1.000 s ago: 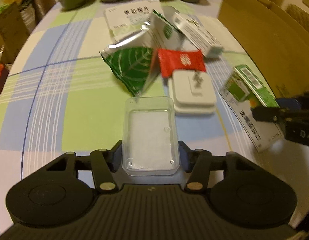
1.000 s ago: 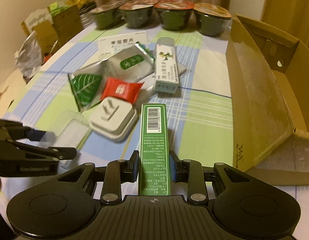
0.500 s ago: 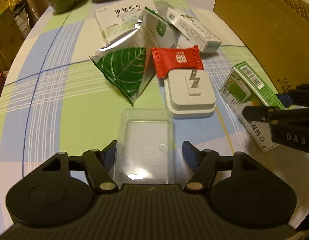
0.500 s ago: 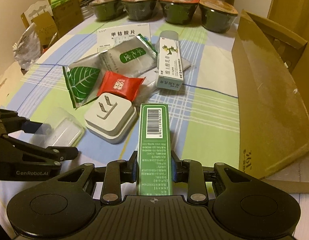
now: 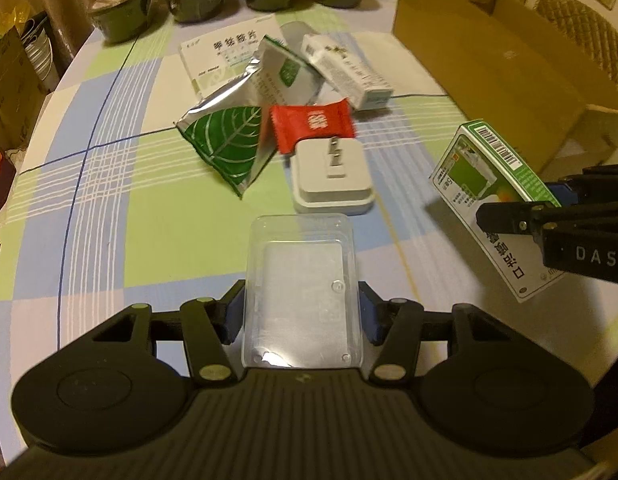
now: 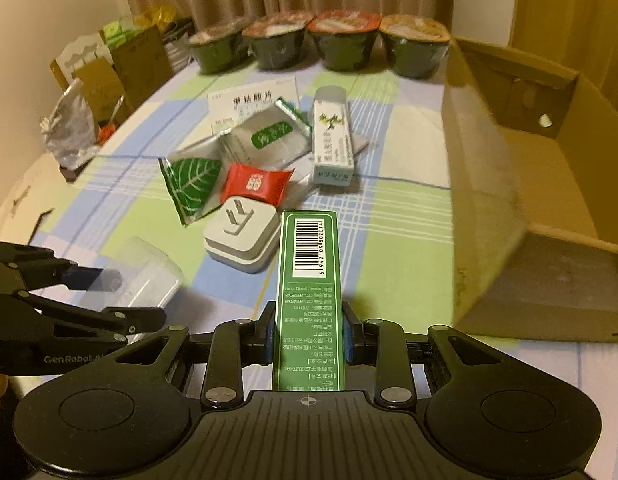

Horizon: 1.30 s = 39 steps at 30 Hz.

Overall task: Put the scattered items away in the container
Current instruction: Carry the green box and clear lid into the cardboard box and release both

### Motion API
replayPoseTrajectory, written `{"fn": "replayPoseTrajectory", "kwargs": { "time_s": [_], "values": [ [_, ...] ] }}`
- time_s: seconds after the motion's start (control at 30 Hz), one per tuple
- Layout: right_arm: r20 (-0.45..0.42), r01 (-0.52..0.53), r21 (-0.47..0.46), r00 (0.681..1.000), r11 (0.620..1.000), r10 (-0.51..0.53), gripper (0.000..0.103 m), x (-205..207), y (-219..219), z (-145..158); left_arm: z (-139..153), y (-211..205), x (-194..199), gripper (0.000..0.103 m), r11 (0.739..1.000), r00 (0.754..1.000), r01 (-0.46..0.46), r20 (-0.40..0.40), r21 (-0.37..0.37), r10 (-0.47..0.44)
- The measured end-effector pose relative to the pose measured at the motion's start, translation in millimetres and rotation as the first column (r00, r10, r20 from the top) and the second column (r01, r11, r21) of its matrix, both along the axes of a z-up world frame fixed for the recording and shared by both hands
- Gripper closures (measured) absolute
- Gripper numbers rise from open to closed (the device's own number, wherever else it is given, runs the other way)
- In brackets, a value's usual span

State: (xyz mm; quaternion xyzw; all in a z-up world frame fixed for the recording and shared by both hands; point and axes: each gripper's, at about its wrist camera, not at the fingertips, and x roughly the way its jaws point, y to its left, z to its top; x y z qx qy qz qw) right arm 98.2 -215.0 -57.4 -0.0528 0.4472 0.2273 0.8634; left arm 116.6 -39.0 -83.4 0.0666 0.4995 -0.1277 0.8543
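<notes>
With the left gripper (image 5: 301,307) clamped on the clear plastic case (image 5: 303,288) and the right gripper (image 6: 308,338) on the green carton (image 6: 308,280), both above the tabletop's (image 5: 109,216) near edge, the slick case risked slipping before reaching the cardboard box (image 6: 521,184) at the right edge.

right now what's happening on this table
A person is tidying loose items into the cardboard box with two handheld tools. The right tool is shut on a green carton, held above the table beside the box. The left tool grips a clear plastic case. A plug adapter, red packet, leaf pouch and other packages remain on the tablecloth.
</notes>
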Motion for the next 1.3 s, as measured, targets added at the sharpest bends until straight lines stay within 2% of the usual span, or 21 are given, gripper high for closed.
{"fn": "replayPoseTrajectory", "kwargs": {
  "time_s": [0.3,0.53,0.77,0.9,1.1,1.3],
  "values": [
    [0.133,0.105,0.046,0.985,0.993,-0.11,0.071,-10,-55,63,49,-51,-12,0.052,0.992,0.99,0.118,0.084,-0.03,-0.115],
    [0.226,0.227,0.077,0.944,0.971,-0.239,0.071,16,-114,105,92,-120,6,0.052,0.967,0.957,0.248,0.169,-0.057,-0.235],
    [0.246,0.311,0.057,0.917,0.949,-0.316,0.07,56,-163,107,114,-186,49,0.052,0.942,0.928,0.326,0.219,-0.079,-0.303],
    [0.236,0.333,0.043,0.913,0.942,-0.333,0.07,74,-179,99,110,-210,79,0.052,0.932,0.93,0.334,0.208,-0.138,-0.302],
    [0.213,0.354,0.037,0.911,0.935,-0.353,0.07,89,-193,87,100,-239,102,0.052,0.927,0.921,0.356,0.211,-0.115,-0.328],
    [0.196,0.364,0.041,0.91,0.931,-0.364,0.071,94,-202,81,86,-247,109,0.051,0.926,0.921,0.361,0.201,-0.111,-0.335]
  ]
}}
